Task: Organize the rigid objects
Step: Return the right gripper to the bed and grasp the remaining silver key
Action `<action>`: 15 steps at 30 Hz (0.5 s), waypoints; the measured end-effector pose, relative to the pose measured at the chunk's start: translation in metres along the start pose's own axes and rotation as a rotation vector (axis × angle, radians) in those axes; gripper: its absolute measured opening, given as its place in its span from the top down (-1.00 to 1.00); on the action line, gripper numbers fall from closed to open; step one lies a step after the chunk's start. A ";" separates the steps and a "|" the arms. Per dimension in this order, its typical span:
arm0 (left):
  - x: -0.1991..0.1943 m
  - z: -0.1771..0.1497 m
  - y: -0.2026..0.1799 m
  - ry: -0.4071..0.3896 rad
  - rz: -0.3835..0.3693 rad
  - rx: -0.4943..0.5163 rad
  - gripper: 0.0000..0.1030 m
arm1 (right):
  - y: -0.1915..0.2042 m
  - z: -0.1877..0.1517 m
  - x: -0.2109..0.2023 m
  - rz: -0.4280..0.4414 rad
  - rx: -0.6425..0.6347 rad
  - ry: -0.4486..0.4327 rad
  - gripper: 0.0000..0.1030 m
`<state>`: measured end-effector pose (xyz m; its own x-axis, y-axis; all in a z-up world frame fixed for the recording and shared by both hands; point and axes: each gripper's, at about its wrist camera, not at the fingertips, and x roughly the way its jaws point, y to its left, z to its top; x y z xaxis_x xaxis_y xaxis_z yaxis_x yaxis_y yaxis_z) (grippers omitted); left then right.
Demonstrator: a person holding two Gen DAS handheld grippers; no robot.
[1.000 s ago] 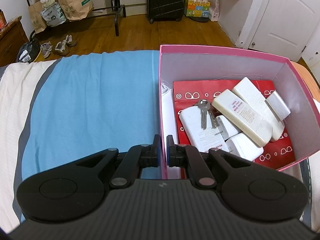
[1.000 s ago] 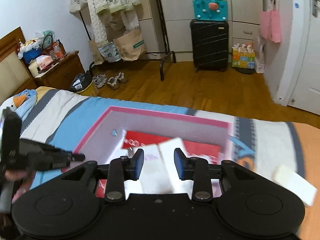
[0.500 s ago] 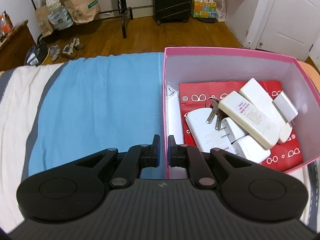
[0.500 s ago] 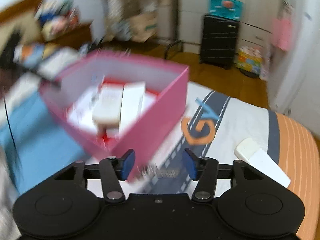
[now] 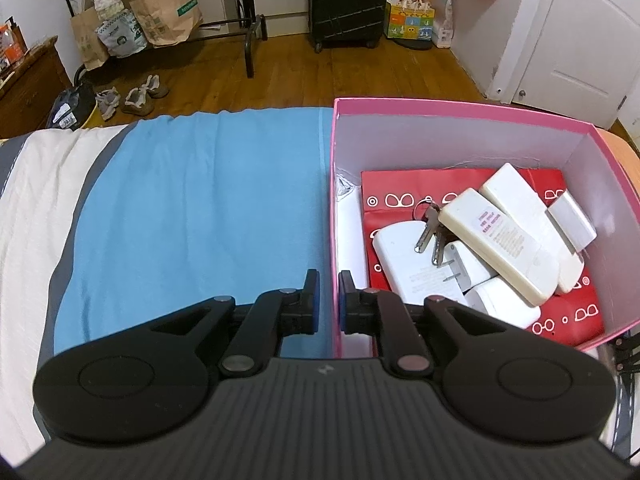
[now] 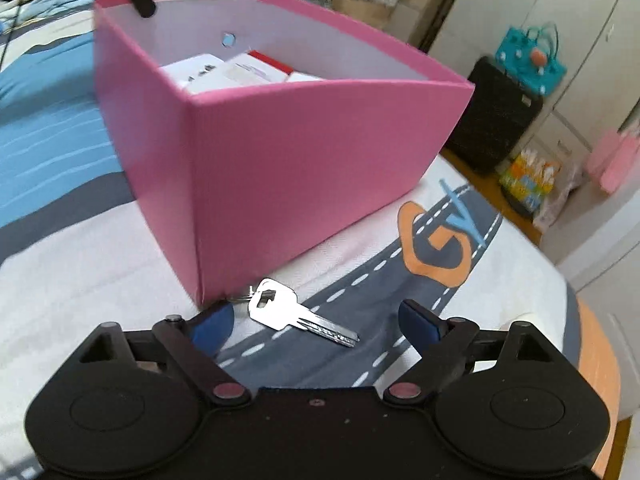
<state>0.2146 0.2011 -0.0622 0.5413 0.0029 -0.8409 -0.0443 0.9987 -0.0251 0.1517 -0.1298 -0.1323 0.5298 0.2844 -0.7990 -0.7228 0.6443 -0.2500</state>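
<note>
Silver key [image 6: 298,315] lies on the bedspread [image 6: 500,280] at the pink box's [image 6: 280,152] corner, between the right tool's [image 6: 320,322] wide-spread fingers, while the left tool [image 5: 325,296] pinches the box's wall.

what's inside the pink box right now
In the pink box: a red bag on the bottom, white chargers, keys, two long cream blocks. Whatever lies beneath them is hidden.

Black suitcase [image 5: 347,0] — shoes [image 5: 130,96]
</note>
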 end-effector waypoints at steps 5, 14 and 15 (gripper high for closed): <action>-0.001 -0.001 -0.003 -0.002 0.021 0.010 0.78 | -0.013 0.008 0.000 0.104 0.135 0.066 0.06; -0.002 -0.001 -0.003 -0.005 0.030 0.008 0.72 | -0.058 0.008 -0.015 0.113 0.507 0.134 0.92; -0.002 -0.001 -0.002 -0.005 0.030 0.008 0.72 | -0.059 0.006 -0.015 0.089 0.521 0.163 0.92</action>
<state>0.2130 0.1986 -0.0612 0.5439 0.0329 -0.8385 -0.0538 0.9985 0.0043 0.1891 -0.1685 -0.1020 0.3718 0.2666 -0.8892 -0.4247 0.9006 0.0925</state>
